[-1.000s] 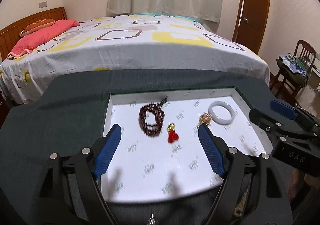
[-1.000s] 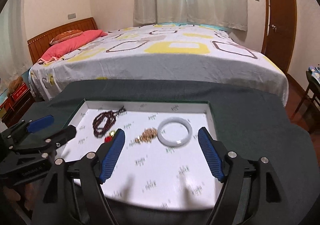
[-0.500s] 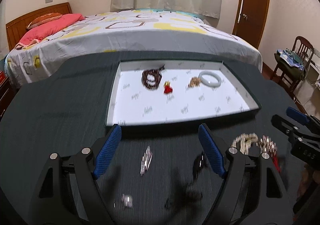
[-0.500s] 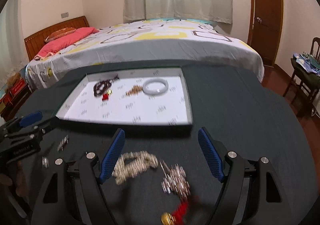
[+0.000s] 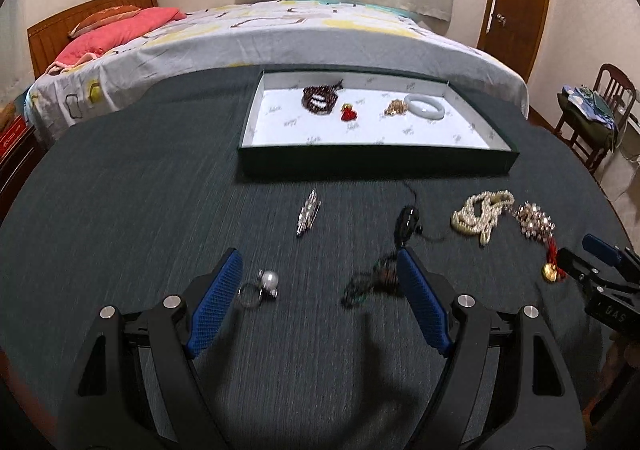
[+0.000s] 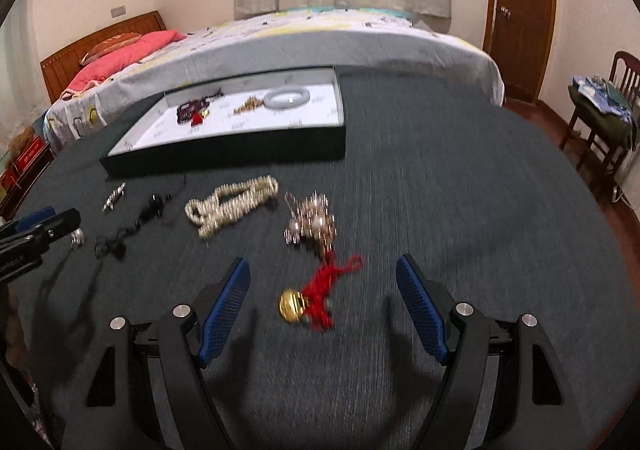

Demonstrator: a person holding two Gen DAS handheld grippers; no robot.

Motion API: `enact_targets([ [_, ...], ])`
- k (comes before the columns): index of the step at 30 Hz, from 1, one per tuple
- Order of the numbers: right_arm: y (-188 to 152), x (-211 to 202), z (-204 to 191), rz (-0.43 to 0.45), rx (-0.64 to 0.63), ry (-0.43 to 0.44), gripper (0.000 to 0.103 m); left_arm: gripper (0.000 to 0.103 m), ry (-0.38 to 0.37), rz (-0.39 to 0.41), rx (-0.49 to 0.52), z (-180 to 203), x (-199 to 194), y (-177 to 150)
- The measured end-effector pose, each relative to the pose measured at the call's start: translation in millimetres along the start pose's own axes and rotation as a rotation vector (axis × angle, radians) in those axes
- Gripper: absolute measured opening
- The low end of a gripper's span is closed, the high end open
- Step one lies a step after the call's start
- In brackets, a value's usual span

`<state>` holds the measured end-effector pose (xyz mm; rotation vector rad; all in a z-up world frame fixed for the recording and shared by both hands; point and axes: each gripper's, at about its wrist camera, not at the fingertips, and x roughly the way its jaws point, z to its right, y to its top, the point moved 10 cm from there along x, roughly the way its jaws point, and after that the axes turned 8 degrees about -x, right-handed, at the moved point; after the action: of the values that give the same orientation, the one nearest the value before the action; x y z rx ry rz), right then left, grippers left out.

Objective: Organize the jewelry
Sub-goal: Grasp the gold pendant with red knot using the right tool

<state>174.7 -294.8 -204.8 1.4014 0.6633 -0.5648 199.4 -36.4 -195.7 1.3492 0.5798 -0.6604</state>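
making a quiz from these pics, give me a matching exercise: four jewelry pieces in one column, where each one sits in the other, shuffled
Things:
1. white bangle
2. pearl ring
3. pearl necklace
4. gold bell on red cord

Places:
A. on the dark cloth between the right gripper's open fingers
B. inside the tray
C. on the cloth beside the left gripper's left finger
D. on the cloth just in front of the tray

Pairs: 1-B, 2-C, 3-D, 4-A
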Motion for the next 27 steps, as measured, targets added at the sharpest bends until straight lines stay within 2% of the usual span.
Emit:
enact_targets([
  [8,-12,7,-7,-0.02,-0.008,0.027,0.072,0.078,0.015,-0.009,0.009,0,-2,-10],
  [10,-15,10,-8,-0.029,-0.009,0.031,0.061,0.078,0.015,-0.009,0.013,0,-2,-10],
  [12,-18,14,-10,-0.047,-0.011,0.04,0.056,0.078,0.014,-0.012,0.011,0,-1,-11],
  [15,-20,15,-12,-0.048,-0.024,0.034,0.053,0.078,0.015,-0.016,0.006,-2,0,-11],
  [21,-20,14,-12,-0.047,-0.037,0.024,0.037,0.078,0.017,-0.018,0.004,-4,0,-12],
  [22,-21,14,-13,-0.047,-0.037,0.027,0.032,0.078,0.018,-0.02,0.005,-4,0,-12],
  [27,-21,13,-17,-0.048,-0.049,0.039,0.025,0.078,0.021,-0.031,0.008,-5,2,-16],
])
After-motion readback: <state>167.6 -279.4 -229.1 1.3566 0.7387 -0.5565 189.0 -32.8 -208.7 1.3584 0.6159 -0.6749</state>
